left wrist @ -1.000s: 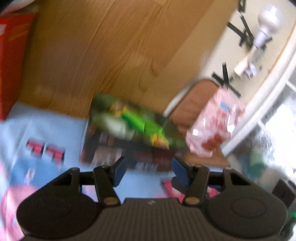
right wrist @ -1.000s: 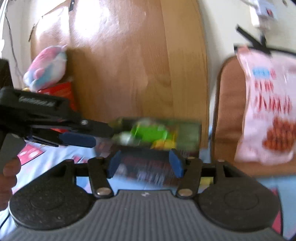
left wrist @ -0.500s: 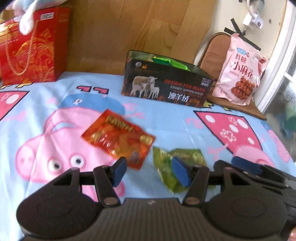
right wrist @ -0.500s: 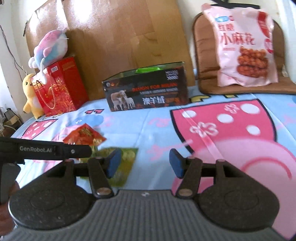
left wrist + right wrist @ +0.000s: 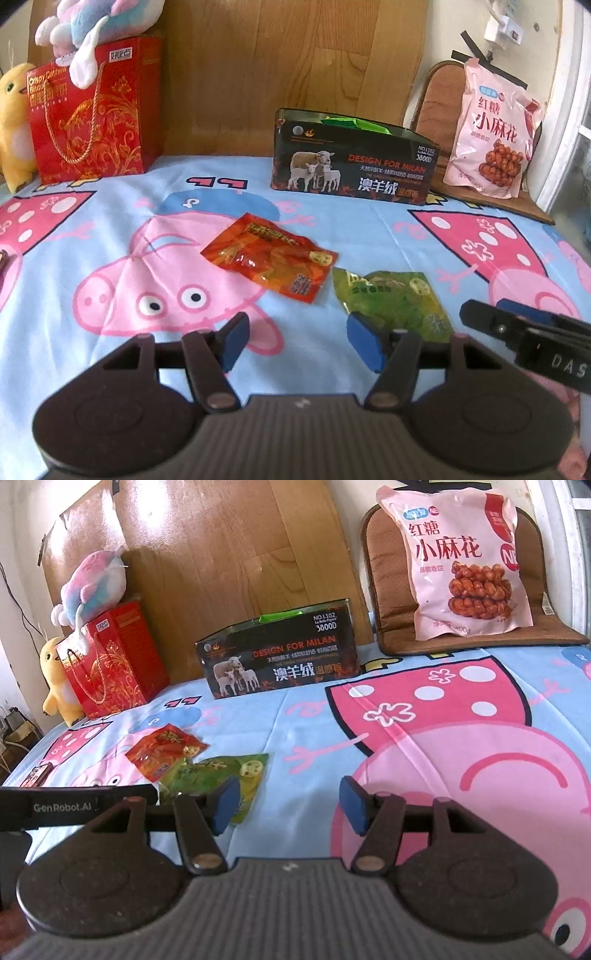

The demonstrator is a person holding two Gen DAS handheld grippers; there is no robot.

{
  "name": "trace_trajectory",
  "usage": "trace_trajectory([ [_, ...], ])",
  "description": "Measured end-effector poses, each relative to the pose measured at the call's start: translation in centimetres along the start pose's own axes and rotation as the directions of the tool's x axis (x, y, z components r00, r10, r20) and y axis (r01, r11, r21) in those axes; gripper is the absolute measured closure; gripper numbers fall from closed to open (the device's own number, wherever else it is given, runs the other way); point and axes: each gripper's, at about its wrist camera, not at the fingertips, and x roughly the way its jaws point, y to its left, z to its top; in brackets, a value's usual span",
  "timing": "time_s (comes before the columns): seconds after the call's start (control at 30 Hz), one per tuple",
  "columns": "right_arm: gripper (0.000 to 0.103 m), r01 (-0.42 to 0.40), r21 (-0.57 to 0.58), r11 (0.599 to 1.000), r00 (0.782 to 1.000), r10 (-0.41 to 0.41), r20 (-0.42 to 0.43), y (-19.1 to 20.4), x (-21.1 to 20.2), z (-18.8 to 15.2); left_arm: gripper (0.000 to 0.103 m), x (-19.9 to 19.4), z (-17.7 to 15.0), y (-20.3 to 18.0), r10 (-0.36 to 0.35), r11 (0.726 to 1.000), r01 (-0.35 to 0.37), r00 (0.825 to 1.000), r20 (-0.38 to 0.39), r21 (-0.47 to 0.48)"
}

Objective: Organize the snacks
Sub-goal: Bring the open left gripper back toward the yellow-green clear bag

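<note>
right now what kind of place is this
Probably a bedroom at home: a cartoon pig bedsheet spread like a bed cover, plush toys on a red gift bag, and a wooden headboard behind.

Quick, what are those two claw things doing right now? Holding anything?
Left gripper: jaws opening, nothing between them.
Right gripper: open, holding nothing.

Cartoon-pig bedsheet spread across the whole surface. At the back, a red gift bag stands against the wooden headboard, a pastel plush perched on top, a yellow duck toy just beside it. Brown cushion far right.
</note>
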Motion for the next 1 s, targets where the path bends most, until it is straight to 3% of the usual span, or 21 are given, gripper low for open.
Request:
trace_trajectory([
  [0.17, 0.036, 0.007, 0.009, 1.0, 1.0, -0.007, 0.011, -0.1, -0.2, -0.1, 0.043, -0.2, -0.3, -0.5, 0.001, 1.0, -0.001, 1.0, 0.003, 0.024],
  [0.73, 0.035, 0.011, 0.073, 0.997, 1.0, -0.013, 0.024, -0.9, -0.5, -0.1, 0.043, -1.0, -0.2, -3.4, -0.073, 0.994, 0.073, 0.997, -0.005, 0.086],
  [1.0, 0.035, 0.013, 0.164, 0.986, 0.999, -0.021, 0.046, -2.4, -0.9, -0.1, 0.041, -1.1, 0.0, -5.4, -0.077, 0.989, 0.077, 0.997, -0.006, 0.123],
])
